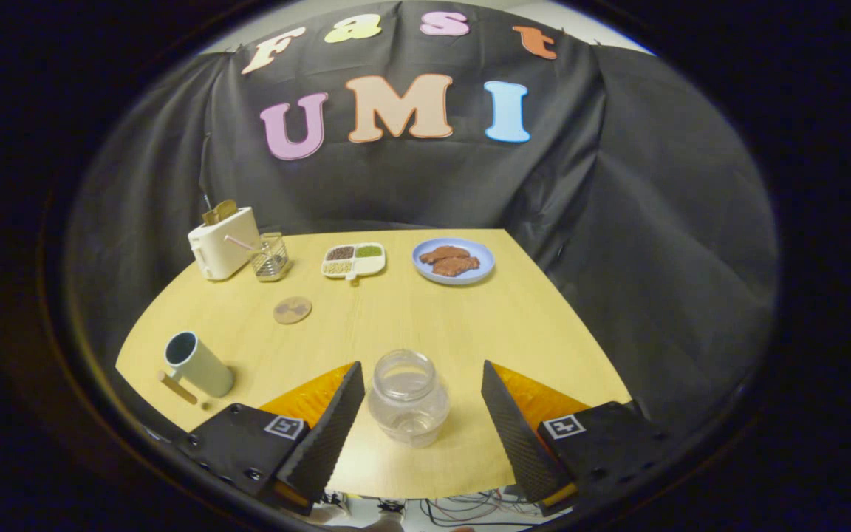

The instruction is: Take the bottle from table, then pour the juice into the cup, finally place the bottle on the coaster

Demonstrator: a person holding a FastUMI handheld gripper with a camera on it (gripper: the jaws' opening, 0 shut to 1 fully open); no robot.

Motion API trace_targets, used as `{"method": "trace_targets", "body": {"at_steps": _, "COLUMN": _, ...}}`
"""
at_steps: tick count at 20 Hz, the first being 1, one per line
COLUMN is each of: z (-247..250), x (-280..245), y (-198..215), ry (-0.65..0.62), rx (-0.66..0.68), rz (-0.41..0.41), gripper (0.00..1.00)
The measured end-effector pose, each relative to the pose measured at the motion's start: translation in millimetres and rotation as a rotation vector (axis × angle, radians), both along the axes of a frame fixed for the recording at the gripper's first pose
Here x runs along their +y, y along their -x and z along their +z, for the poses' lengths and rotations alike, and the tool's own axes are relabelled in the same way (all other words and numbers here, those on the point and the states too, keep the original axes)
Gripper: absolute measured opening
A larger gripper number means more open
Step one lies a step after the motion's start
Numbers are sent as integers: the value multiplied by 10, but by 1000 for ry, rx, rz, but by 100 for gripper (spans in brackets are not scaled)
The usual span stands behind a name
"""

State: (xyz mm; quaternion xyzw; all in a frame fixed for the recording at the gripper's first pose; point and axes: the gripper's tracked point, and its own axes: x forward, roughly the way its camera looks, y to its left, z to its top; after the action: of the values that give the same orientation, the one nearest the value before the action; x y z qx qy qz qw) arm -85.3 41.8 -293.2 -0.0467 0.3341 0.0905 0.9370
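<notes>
Step in hand: taking the bottle [408, 397] from the table [425, 325]; judged not yet grasped.
Tool: the tool [422, 414] stands wide open, a finger on each side of the bottle and clear gaps on both sides; it has hold of nothing.
Bottle: clear, wide-mouthed, uncapped and upright, near the table's near edge, between the fingers; whether it holds juice cannot be told.
How to grasp well: the bottle sits slightly nearer the left finger, so centring the tool before closing should keep it from being nudged; closing on the rounded body below the neck, evenly and level, should hold the open mouth upright.
Cup: the cup [198, 363] stands to the left of the left finger, well apart from the bottle, its mouth open.
Coaster: the round coaster [292, 309] lies flat beyond the cup, toward the middle of the table, with bare table around it.
Obstacle near cup: a small wooden stick [176, 387] lies just beside the cup's base; it could be brushed during pouring.
Far things: a toaster [223, 241], a wire basket [270, 257], a divided tray [354, 260] and a blue plate [453, 261] with brown food line the far edge, well clear of the path.
</notes>
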Motion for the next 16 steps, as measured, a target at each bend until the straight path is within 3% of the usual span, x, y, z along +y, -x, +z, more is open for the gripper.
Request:
{"method": "trace_targets", "body": {"at_steps": 7, "z": -597, "x": 53, "y": 112, "ry": 63, "rx": 128, "rz": 52, "gripper": 100}}
{"method": "trace_targets", "body": {"at_steps": 14, "z": -1117, "x": 36, "y": 222, "ry": 74, "rx": 249, "rz": 17, "gripper": 98}}
{"method": "trace_targets", "body": {"at_steps": 16, "z": -1199, "x": 59, "y": 257, "ry": 63, "rx": 281, "rz": 9, "gripper": 92}}
